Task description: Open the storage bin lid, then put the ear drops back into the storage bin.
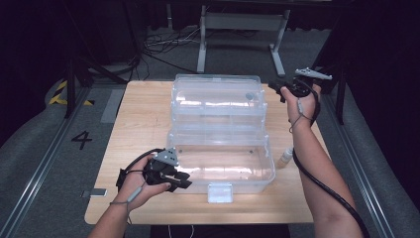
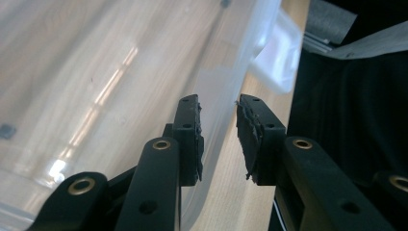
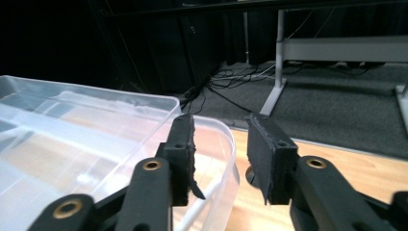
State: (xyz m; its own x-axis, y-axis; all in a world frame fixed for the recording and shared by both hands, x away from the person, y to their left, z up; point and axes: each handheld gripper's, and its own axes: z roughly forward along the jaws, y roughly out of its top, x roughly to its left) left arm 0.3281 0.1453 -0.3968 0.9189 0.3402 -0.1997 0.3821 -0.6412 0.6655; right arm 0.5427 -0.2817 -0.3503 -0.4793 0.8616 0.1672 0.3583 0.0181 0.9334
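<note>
Dark curtains and a grey carpeted floor [image 1: 44, 144] surrounded the wooden table [image 1: 143, 119], with a white-legged desk frame [image 1: 242, 29] and loose cables behind it. On the table stood a large clear plastic box [image 1: 223, 166], its hinged lid [image 1: 218, 94] thrown back and standing open toward the far edge, with what looked like a tiered tray section between lid and base. The base looked empty, as far as the transparent walls allowed a reading. A white latch [image 1: 220, 192] hung at the near front wall. A small pale bottle [image 1: 285, 157] stood on the table just beside the box's right end.

The left gripper [image 1: 184, 179] sat at the near left corner of the base; in the left gripper view its jaws stood apart, straddling the clear wall [image 2: 226, 110] without pinching it. The right gripper [image 1: 275, 89] was held up at the far right corner of the lid; in the right gripper view its jaws were likewise parted, one over the lid's rim [image 3: 211, 130], gripping nothing.

By my reading, the box was fully open and neither claw had closed on it. If the work in hand was shutting it, the grasp of the lid, the swing down and the latch were all left to do; the bottle was untouched too.
</note>
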